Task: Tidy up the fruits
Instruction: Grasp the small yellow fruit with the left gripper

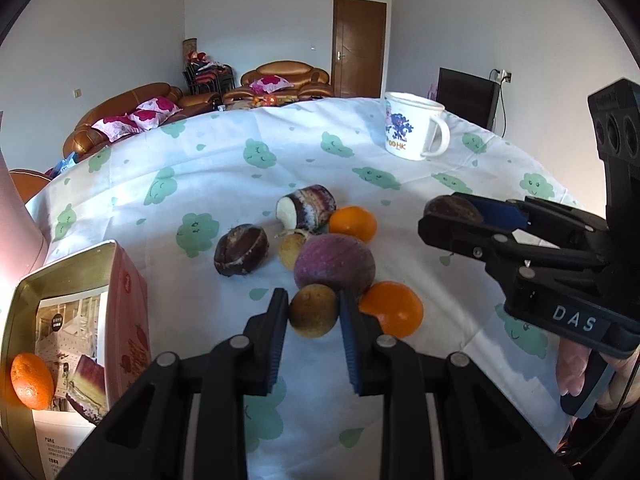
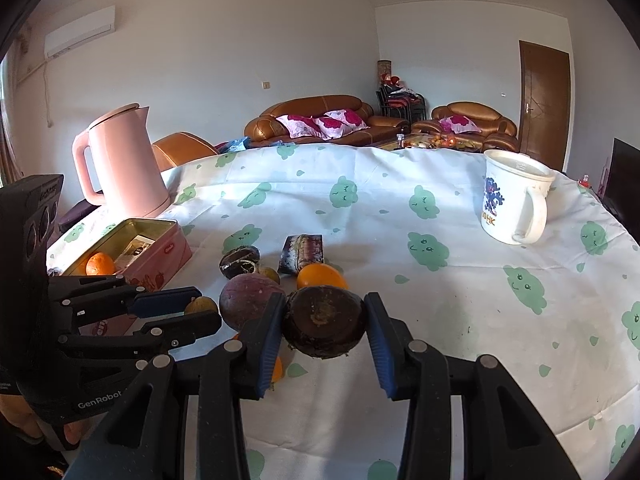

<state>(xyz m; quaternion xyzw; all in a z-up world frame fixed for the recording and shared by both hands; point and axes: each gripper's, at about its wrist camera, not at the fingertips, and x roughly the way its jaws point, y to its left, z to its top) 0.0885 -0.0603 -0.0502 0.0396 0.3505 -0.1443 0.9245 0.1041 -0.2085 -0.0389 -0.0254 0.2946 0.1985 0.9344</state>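
Note:
My left gripper [image 1: 314,312] is closed around a small brown round fruit [image 1: 313,311] on the cloth. My right gripper [image 2: 325,322] is shut on a dark brown round fruit [image 2: 325,322] and holds it above the table; it also shows in the left wrist view [image 1: 454,210]. A purple round fruit [image 1: 335,264], two oranges [image 1: 394,308] [image 1: 353,223], a dark chestnut-like fruit [image 1: 241,250], a cut dark piece with white flesh [image 1: 306,208] and a small yellowish fruit [image 1: 291,249] lie clustered in the middle. A pink tin [image 1: 124,300] at the left holds one orange [image 1: 31,381].
A white printed mug [image 1: 414,126] stands at the far right of the table. A pink kettle [image 2: 122,162] stands behind the tin at the far left. The table [image 2: 400,208] has a white cloth with green cloud prints. Sofas and a door lie beyond.

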